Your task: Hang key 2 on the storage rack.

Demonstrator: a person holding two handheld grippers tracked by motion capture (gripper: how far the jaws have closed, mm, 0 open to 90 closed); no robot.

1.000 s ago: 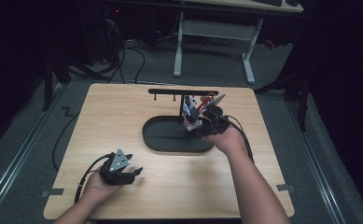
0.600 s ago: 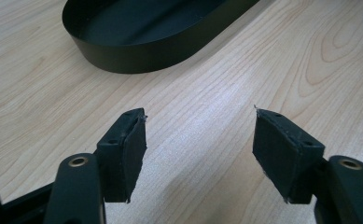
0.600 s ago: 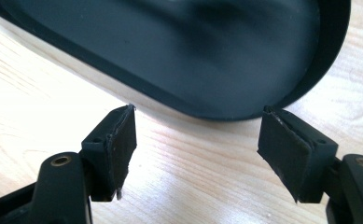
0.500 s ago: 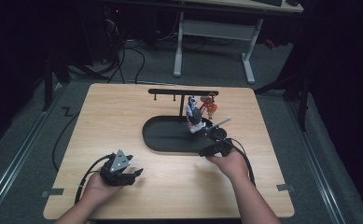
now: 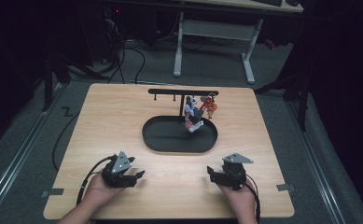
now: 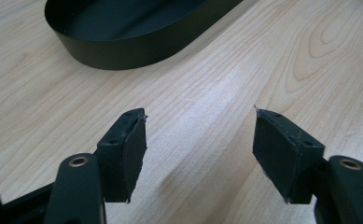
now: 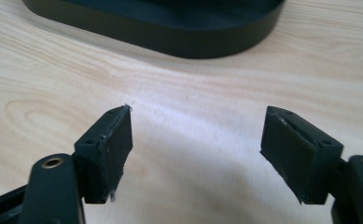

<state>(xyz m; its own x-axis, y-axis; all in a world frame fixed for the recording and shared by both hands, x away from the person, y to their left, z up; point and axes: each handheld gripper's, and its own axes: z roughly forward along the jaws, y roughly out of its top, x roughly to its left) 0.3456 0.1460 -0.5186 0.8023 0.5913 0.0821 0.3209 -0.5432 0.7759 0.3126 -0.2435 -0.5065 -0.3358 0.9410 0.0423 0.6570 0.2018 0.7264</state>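
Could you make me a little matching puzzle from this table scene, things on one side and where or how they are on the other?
Things:
1. black oval tray
2. colourful trinkets
3. left gripper
4. right gripper

Places or states:
A. hanging from the black rack
B. near table edge, left of the other, open and empty
C. middle of the table
D. near table edge, below the tray's right end, open

Pairs: 1-C, 2-A, 3-B, 4-D

So there's this black oval tray (image 5: 170,142) sitting mid-table on the light wood, with a thin post rising from its far side to a black crossbar (image 5: 170,92). A clump of keychain charms (image 5: 194,113) – white, dark, a red-orange one on the right – hangs from the bar's right half, dangling down over the tray.
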